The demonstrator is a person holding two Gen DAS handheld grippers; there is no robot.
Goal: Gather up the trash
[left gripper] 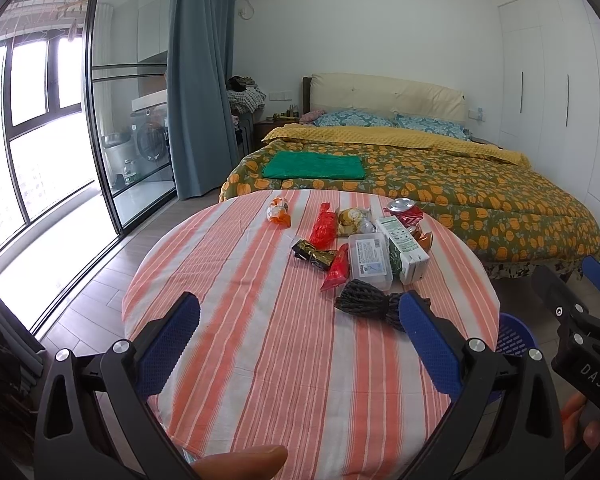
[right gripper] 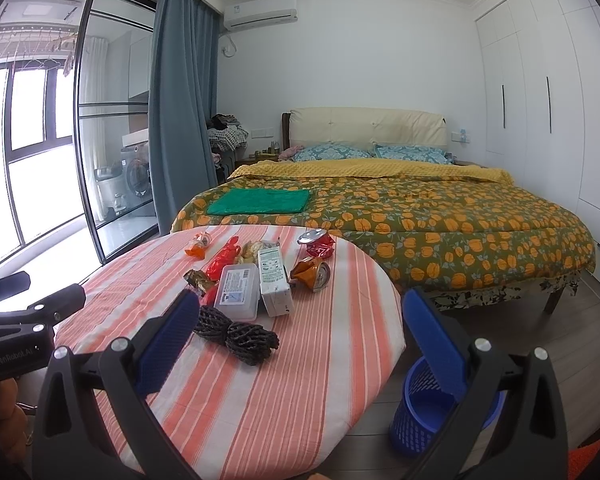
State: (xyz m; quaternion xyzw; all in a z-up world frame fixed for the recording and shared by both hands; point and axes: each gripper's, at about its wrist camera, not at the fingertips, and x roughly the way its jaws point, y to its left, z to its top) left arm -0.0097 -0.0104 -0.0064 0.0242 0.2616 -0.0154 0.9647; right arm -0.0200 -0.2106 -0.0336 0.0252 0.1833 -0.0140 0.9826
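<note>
Both grippers hover over the near edge of the round table [left gripper: 260, 360], the left gripper [left gripper: 300, 312] and the right gripper [right gripper: 300, 316] spread wide and empty. The trash lies grouped on the striped cloth: black netting [right gripper: 236, 334], a clear box [right gripper: 238, 290], a carton [right gripper: 274, 280], red wrappers [left gripper: 324, 226] and crushed cans [right gripper: 318, 242]. A blue bin [right gripper: 420, 412] stands on the floor beside the table.

Both the left gripper [left gripper: 300, 320] and the right gripper [right gripper: 300, 316] are held level, side by side, jaws spread wide and empty.
</note>
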